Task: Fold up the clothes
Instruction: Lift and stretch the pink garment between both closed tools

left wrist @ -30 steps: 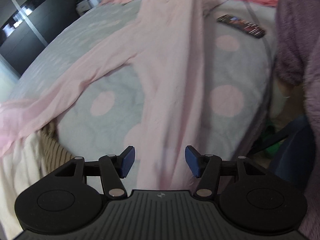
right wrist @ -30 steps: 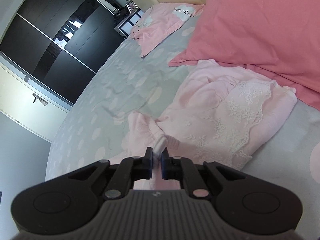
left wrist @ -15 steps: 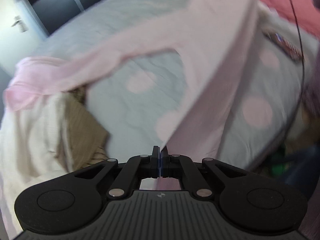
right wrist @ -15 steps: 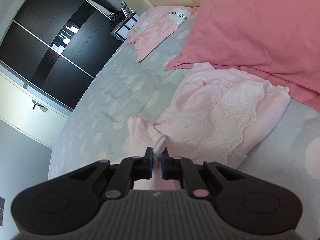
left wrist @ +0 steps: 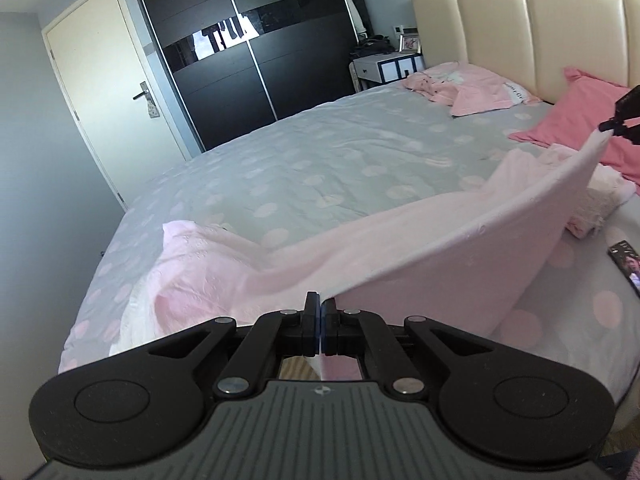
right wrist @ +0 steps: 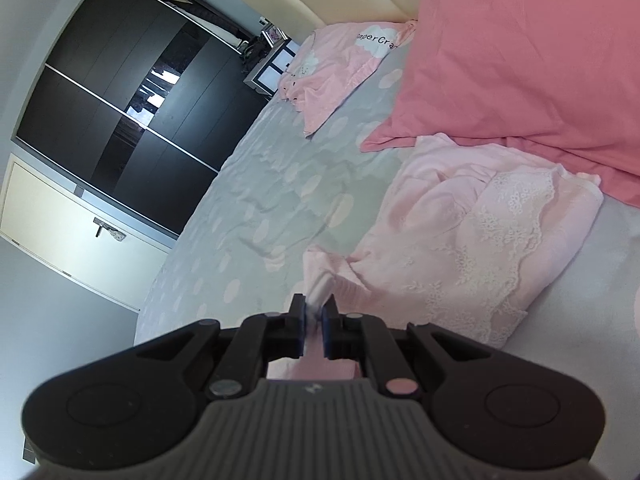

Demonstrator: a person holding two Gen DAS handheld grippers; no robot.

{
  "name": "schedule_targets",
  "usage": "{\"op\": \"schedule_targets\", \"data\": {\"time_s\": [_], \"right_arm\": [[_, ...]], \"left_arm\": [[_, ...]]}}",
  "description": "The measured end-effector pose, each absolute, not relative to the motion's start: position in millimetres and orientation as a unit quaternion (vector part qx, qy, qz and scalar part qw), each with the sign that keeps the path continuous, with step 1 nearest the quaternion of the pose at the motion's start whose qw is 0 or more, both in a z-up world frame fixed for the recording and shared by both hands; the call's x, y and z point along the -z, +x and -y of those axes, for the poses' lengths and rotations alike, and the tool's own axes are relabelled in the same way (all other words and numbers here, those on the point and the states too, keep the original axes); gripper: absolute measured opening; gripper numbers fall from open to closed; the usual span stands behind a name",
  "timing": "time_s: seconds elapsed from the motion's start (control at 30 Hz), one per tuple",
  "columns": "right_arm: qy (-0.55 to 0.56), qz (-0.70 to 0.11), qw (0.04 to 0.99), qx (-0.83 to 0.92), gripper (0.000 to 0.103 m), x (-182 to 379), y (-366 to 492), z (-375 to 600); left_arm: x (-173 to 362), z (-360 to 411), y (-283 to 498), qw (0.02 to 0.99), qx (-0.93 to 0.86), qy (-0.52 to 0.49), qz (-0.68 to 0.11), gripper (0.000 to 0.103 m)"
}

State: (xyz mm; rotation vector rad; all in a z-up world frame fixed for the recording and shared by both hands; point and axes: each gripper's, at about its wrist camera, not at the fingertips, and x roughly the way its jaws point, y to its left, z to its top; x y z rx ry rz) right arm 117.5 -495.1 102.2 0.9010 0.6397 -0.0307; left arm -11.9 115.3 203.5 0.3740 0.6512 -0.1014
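Now the left claw [left wrist: 320,320] and right claw [right wrist: 314,320] each pinch an edge of the pale pink garment [left wrist: 460,256], stretched above the dotted bed [left wrist: 320,168].

A garment [left wrist: 460,240] stretches above the bed [left wrist: 320,160]; pillows [left wrist: 580,120] lie by the headboard [left wrist: 520,20], a wardrobe [left wrist: 248,52] beyond the bed.

The left gripper [left wrist: 321,322] is shut tight on the edge of a pink cloth [left wrist: 460,252]. The cloth stretches up over the grey spotty bed [left wrist: 320,168] to the right gripper [left wrist: 610,126].
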Motion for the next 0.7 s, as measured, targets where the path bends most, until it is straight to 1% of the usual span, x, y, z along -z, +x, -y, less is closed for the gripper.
{"op": "schedule_targets", "data": {"time_s": [0.2,0.43,0.57,0.7], "right_arm": [[0.41,-0.312,0.857,0.015,0.01,-106.0,148.7,473.4],[0.379,-0.328,0.864,0.036,0.01,-104.8,220.0,442.3],[0.365,-0.337,0.865,0.062,0.01,-88.9,262.5,425.5],[0.358,-0.341,0.865,0.084,0.01,-59.6,293.8,416.7]], "left_arm": [[-182.7,-132.3,51.5,0.917,0.026,0.197,-0.346,0.0],[-151.1,-143.8,147.8,0.902,-0.004,0.228,-0.367,0.0],[-121.2,-149.1,210.6,0.893,-0.012,0.23,-0.385,0.0],[-93.0,-151.9,255.6,0.891,-0.014,0.221,-0.397,0.0]]}}
